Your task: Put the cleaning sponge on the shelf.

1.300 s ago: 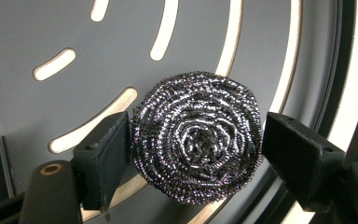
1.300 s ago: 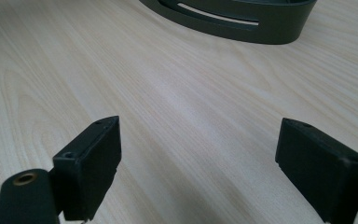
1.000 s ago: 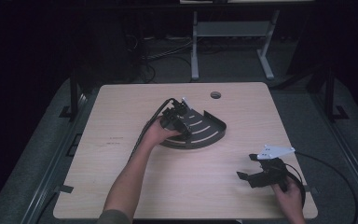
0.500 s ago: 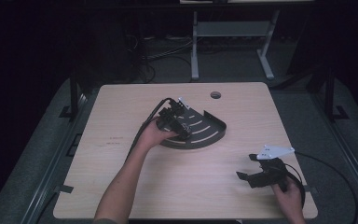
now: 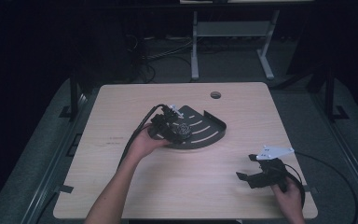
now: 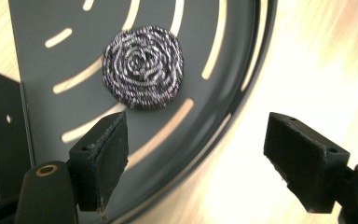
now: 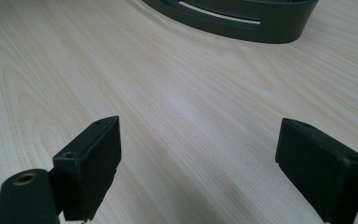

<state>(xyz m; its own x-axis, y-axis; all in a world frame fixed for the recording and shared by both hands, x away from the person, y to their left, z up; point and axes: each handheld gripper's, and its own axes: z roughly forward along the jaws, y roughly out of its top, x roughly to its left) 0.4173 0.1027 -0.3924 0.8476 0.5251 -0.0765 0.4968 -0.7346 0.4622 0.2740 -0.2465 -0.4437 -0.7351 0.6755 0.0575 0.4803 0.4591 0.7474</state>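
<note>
Pale wooden table with grommet hole, white desk frame behind, floor cables

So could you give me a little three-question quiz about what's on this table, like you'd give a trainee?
1. True or false: the steel wool scrubber lies on the dark slotted tray.
2. Multiple choice: the left gripper is (A) shut on the scrubber, (B) open above the tray's edge with the scrubber just ahead of it, (C) lying on the floor.
3. Fill in: the right gripper is open over bare ______, away from the tray.

Key
1. True. It sits on the tray's flat slotted floor.
2. B. Its jaws stand wide apart with nothing between them.
3. Table; light wood fills the space between its jaws.
</note>
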